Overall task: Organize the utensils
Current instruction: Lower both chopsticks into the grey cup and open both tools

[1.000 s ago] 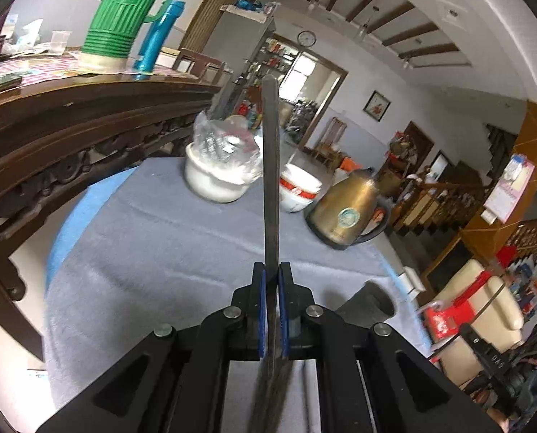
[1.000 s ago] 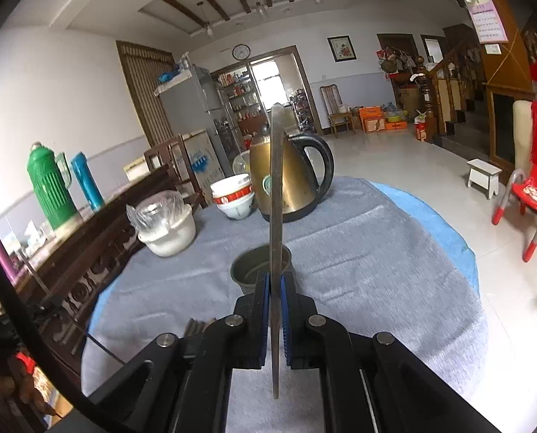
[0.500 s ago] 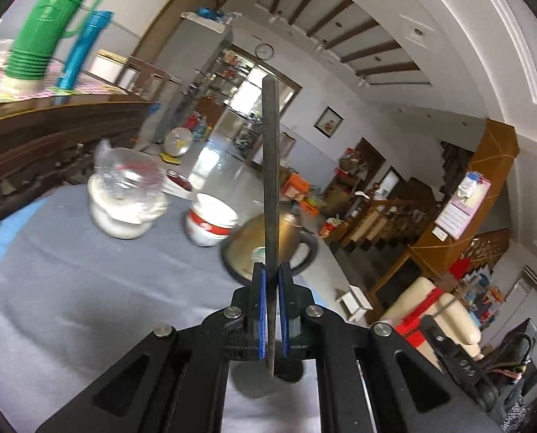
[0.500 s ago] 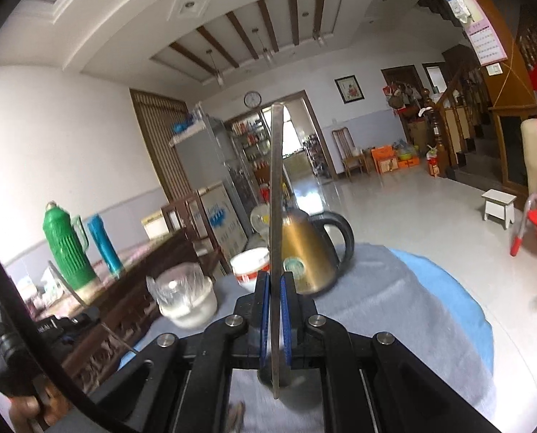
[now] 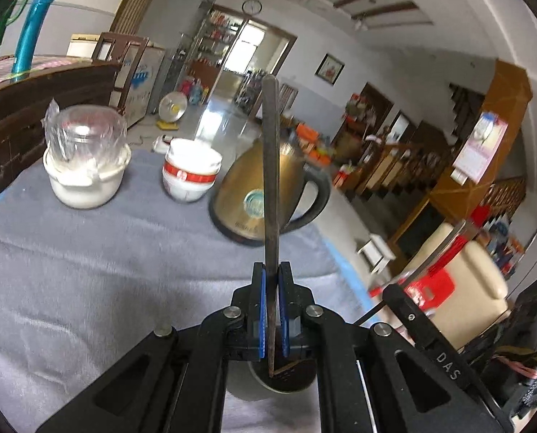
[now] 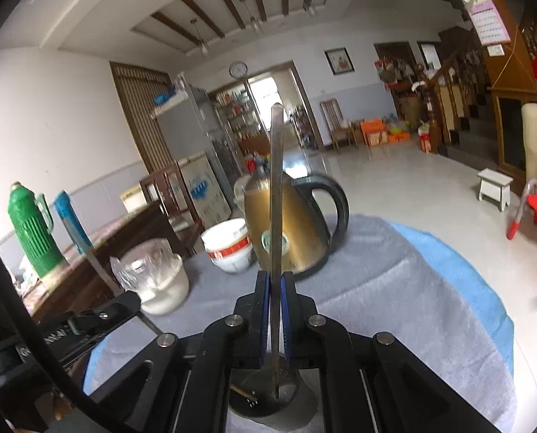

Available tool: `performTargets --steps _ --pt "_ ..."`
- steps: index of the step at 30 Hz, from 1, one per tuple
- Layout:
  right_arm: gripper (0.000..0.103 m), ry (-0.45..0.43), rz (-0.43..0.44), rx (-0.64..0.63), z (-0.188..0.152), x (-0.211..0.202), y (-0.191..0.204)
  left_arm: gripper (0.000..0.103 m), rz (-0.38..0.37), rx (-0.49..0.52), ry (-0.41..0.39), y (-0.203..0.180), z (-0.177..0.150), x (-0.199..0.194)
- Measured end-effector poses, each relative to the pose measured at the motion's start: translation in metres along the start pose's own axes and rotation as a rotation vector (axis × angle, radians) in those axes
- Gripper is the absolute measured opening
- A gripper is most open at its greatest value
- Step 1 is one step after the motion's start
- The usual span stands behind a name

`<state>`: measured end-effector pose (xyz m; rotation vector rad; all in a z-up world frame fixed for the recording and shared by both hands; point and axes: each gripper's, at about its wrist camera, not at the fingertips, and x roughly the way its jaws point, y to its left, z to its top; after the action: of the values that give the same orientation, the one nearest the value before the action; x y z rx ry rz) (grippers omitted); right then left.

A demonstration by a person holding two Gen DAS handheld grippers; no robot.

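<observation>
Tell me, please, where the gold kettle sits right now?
In both wrist views the gold kettle stands mid-table on the grey cloth, right of the red-banded bowls.

Two flat utensil handles stand upright, seen edge-on: a dark, rusty-looking one (image 5: 270,195) and a shinier steel one (image 6: 276,216). Both lower ends hang over a round dark holder (image 6: 264,402) (already has something inside).

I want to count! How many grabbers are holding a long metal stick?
2: the left gripper clamps a dark utensil; the right gripper clamps a shiny utensil.
</observation>
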<state>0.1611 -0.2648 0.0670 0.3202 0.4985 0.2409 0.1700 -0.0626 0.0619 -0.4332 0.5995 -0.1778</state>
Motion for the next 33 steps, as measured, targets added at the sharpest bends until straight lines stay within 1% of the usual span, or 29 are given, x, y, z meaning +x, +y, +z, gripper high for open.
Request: performTargets --steps 5,12,19,20,21,22,23,24,25,27,28,29,30,31,32,33 --pt "0.007 0.071 -0.007 -0.006 -0.016 0.019 -0.005 0.007 0.025 0.02 0.045 0.001 -0.01 0.014" --pt "0.007 0.115 -0.011 -0.011 -0.026 0.028 -0.008 0.007 0.031 0.04 0.086 -0.002 -0.016 0.025" --pt "0.008 0.173 -0.013 -0.013 -0.031 0.034 -0.009 0.007 0.04 0.054 0.151 -0.002 -0.022 0.031" --pt "0.008 0.181 -0.024 -0.013 -0.032 0.035 -0.009 0.009 0.042 0.051 0.162 -0.002 -0.023 0.031" --pt "0.008 0.184 -0.027 -0.01 -0.033 0.034 -0.01 0.015 0.044 0.05 0.172 -0.003 -0.023 0.03" --pt "0.008 0.185 -0.03 -0.007 -0.033 0.034 -0.01 0.023 0.043 0.05 0.175 -0.002 -0.023 0.03" --pt "0.01 0.19 -0.038 -0.006 -0.033 0.034 -0.011 0.028 0.042 0.049 0.174 -0.002 -0.023 0.027" --pt "0.013 0.197 -0.045 -0.009 -0.033 0.034 -0.011 0.038 0.043 0.046 0.17 -0.002 -0.023 0.025" --pt "0.016 0.2 -0.046 -0.01 -0.033 0.033 -0.011 0.042 0.042 0.044 0.168 -0.002 -0.023 0.023" --pt "0.03 0.2 -0.049 -0.009 -0.032 0.029 -0.011 0.044 0.039 0.041 0.164 -0.001 -0.023 0.016" --pt "0.033 0.195 -0.051 -0.006 -0.032 0.026 -0.012 0.045 0.04 0.04 0.162 0.0 -0.023 0.012" --pt "0.038 0.19 -0.053 -0.003 -0.031 0.023 -0.012 0.046 0.037 0.035 0.156 0.002 -0.022 0.005" --pt "0.049 0.181 -0.055 0.001 -0.03 0.018 -0.013 0.048 0.033 0.029 0.146 0.005 -0.021 -0.002" --pt "0.057 0.166 -0.057 0.006 -0.029 0.011 -0.015 0.052 0.032 0.026 0.139 0.008 -0.02 -0.007" --pt "0.062 0.144 -0.059 0.012 -0.028 0.002 -0.016 0.054 0.036 0.023 0.126 0.012 -0.021 -0.017" --pt "0.062 0.136 -0.06 0.015 -0.027 -0.003 -0.016 0.059 0.04 0.023 0.118 0.016 -0.021 -0.024"
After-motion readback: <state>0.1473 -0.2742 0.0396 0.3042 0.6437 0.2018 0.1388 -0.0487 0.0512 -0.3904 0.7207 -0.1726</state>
